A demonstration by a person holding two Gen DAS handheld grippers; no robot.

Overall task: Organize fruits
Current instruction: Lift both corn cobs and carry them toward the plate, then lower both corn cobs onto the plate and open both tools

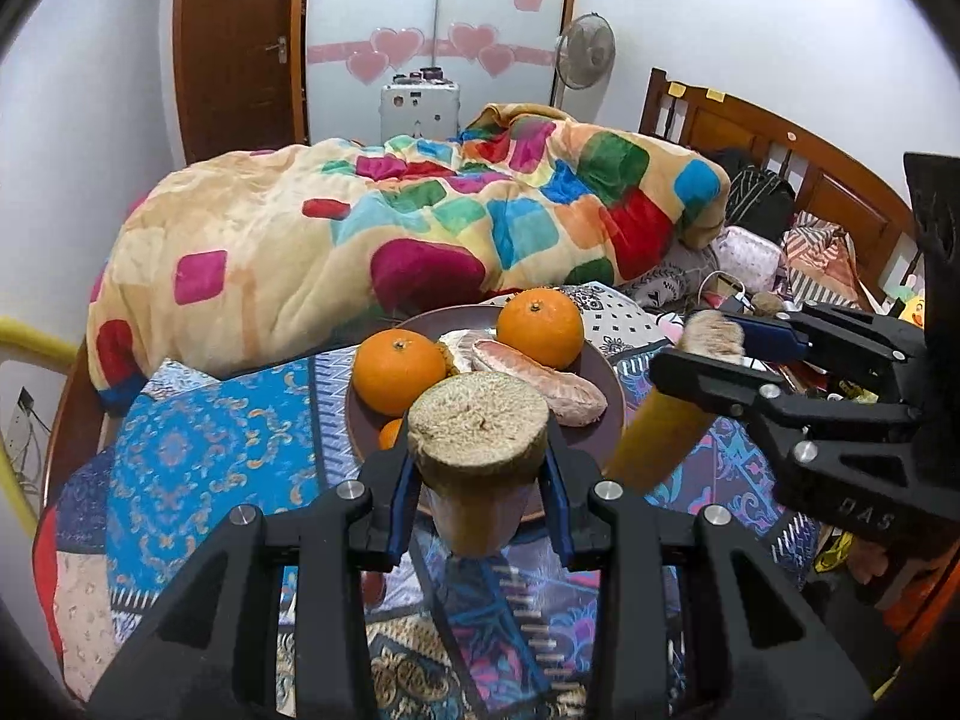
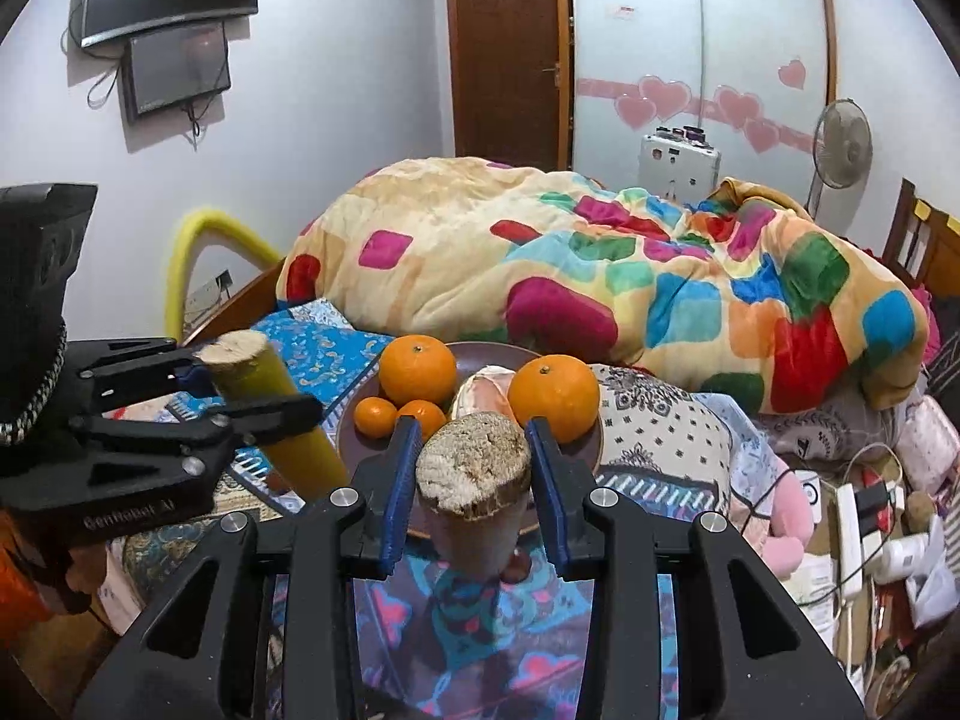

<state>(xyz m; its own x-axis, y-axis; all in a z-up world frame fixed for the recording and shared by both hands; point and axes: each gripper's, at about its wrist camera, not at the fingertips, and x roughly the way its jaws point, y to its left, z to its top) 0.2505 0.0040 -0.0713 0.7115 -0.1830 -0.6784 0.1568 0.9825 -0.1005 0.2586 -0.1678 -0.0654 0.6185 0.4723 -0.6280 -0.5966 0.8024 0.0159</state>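
On the bed's patterned blue cloth [image 1: 198, 456] sits a brown round plate [image 1: 606, 384] of oranges [image 1: 397, 369]. Left gripper [image 1: 477, 501] and right gripper [image 2: 474, 495] each clench a stiff yellow sugarcane stick [image 1: 480, 456], light-looking, fibrous, gripped mid-length.

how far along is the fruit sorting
Partly done: two large oranges, small ones and peeled segments already sit on the brown plate. In hand: each gripper, left and right, clamps a sugarcane piece. Both remain unplaced.
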